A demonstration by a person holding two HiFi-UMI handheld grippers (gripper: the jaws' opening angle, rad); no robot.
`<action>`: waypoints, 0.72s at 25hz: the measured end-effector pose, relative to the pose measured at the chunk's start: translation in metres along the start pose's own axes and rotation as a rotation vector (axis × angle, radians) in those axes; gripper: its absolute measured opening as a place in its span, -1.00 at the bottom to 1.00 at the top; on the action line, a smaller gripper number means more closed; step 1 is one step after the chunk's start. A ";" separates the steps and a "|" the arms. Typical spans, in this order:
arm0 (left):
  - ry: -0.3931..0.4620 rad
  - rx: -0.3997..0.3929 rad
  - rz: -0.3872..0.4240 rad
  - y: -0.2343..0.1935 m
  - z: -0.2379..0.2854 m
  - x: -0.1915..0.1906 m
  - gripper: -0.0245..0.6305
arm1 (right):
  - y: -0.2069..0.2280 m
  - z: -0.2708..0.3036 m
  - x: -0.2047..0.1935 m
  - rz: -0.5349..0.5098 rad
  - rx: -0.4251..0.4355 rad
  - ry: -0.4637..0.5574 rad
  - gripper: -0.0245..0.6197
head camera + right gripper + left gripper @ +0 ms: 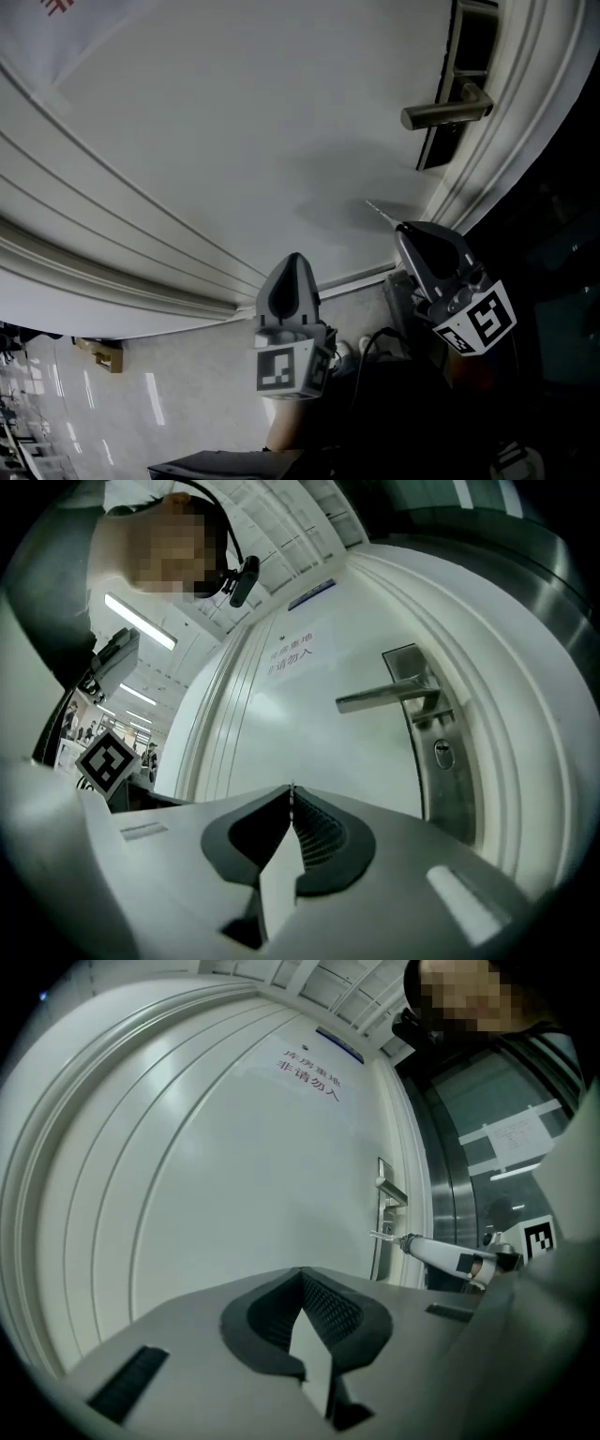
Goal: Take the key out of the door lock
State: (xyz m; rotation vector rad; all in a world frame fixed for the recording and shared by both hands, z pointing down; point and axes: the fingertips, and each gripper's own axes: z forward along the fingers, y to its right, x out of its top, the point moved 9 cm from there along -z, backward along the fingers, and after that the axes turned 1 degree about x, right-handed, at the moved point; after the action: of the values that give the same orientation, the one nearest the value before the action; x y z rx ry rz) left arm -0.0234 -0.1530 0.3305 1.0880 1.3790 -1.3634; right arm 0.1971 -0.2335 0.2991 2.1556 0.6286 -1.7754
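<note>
I am seeing the right gripper point(401, 228) pinching the small silvery metal key point(380, 212). In the head view the key is sticking out of its tip toward ten o'clock, in front of the tall white panelled door point(234, 141). Whether the key's point is touching the door face, I cannot quite tell from this angle.

In the right gripper view the two dark ribbed pads are pressing together on a thin toothed sliver, which is the key seen edge-on point(292, 799). The oval keyhole point(442, 754) is sitting at about two o'clock from the jaw tips, well apart from the key and showing only a dark slot. It is set in the brushed grey metal lock plate point(448, 780). The straight brass-toned lever handle point(386, 697) is lying level above it, at about one o'clock.

The left gripper point(294, 258) is hanging at eight o'clock from the right one, near the door's lower mouldings. In its own view its jaws are pressing together with nothing between them. From there I am seeing the right gripper point(410, 1240) out at two o'clock, with the key point(382, 1236) pointing toward the lock plate just below the lever handle point(389, 1188).
</note>
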 end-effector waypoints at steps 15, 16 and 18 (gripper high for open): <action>0.036 0.016 -0.046 0.000 -0.045 0.000 -0.93 | -0.026 -0.003 -0.011 0.094 0.116 0.015 -0.89; 0.043 0.005 -0.046 -0.001 -0.050 0.002 -0.93 | -0.032 -0.005 -0.011 0.104 0.116 0.019 -0.89; 0.055 -0.024 -0.043 -0.005 -0.064 0.007 -0.93 | -0.048 -0.007 -0.007 0.122 0.110 0.025 -0.89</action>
State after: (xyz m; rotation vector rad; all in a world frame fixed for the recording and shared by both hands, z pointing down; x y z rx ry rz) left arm -0.0303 -0.0891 0.3252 1.0922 1.4628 -1.3533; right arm 0.1788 -0.1898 0.3101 2.2389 0.4037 -1.7593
